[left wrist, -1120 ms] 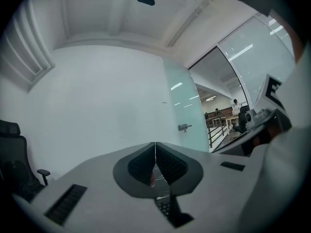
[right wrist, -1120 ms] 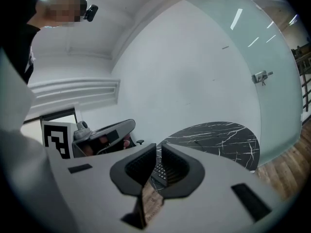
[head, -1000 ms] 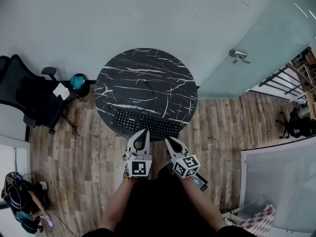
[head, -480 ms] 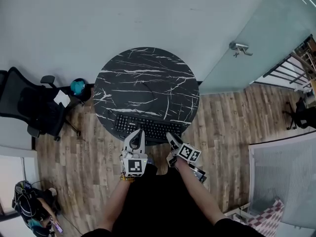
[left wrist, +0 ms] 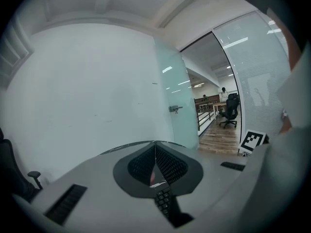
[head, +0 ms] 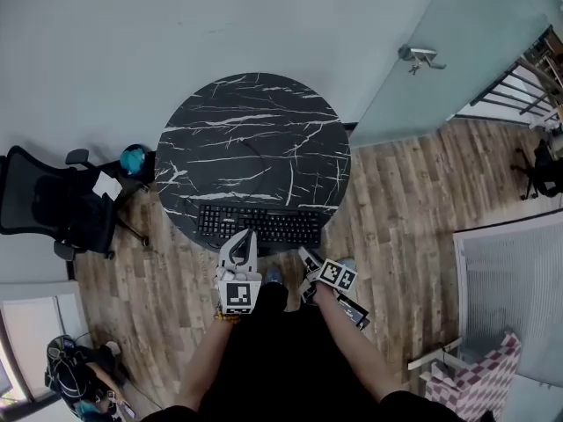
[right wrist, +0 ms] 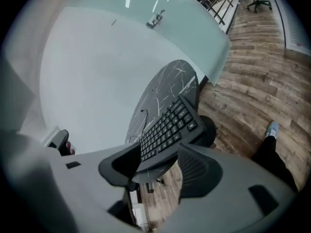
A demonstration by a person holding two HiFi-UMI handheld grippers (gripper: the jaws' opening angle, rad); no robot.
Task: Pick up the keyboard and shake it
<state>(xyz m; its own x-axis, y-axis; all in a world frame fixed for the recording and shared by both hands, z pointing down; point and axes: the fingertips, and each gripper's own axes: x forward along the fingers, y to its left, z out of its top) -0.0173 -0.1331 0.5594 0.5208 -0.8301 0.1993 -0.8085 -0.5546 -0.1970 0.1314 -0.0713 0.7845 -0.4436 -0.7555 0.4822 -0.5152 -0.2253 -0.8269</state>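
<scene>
Hovering at the near edge, both tools! The left gripper (head: 249, 235) has its jaws pressed together with nothing in them. The black rectangular plastic keyboard (head: 259, 224) lies just ahead of its tips. Beside it, the right gripper (head: 306, 255) has jaws well apart, just been opening, with nothing pinched; the keyboard's end shows just beyond the gap. Keyboard sits flat on the round black white-veined marble table (head: 255, 130).
</scene>
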